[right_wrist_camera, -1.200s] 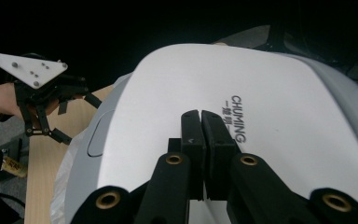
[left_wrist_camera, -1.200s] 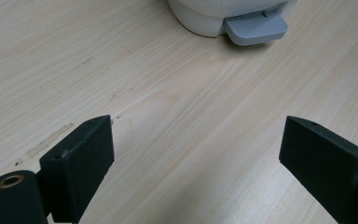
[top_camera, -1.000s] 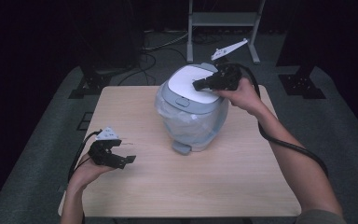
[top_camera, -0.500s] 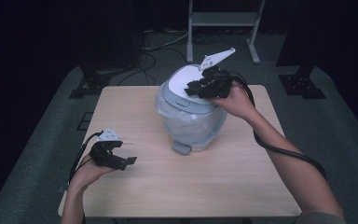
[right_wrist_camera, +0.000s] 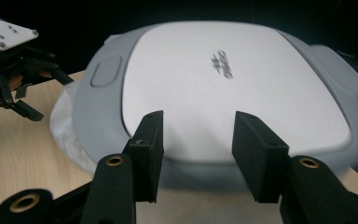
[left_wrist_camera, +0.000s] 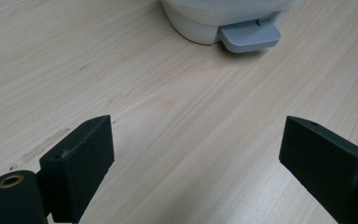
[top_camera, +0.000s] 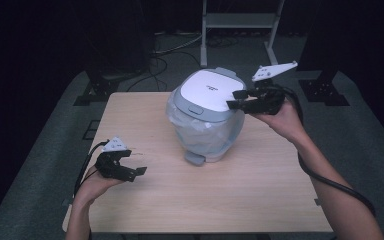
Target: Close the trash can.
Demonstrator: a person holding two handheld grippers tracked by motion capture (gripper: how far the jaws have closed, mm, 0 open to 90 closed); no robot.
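Right hand-held gripper [top_camera: 236, 99] jaws just opened halfway, empty, beside the white-lidded grey pedal bin [top_camera: 207, 117]. Left hand-held gripper [top_camera: 132, 166] wide open, empty. Back off level; avoid nudging the lid.

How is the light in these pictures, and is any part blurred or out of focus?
High view: the table is lit, the room around it dark. Left gripper view: sharp wood grain, and a soft shadow under the pedal. Right gripper view: the lid is bright, its printed mark slightly smeared, the right gripper soft.
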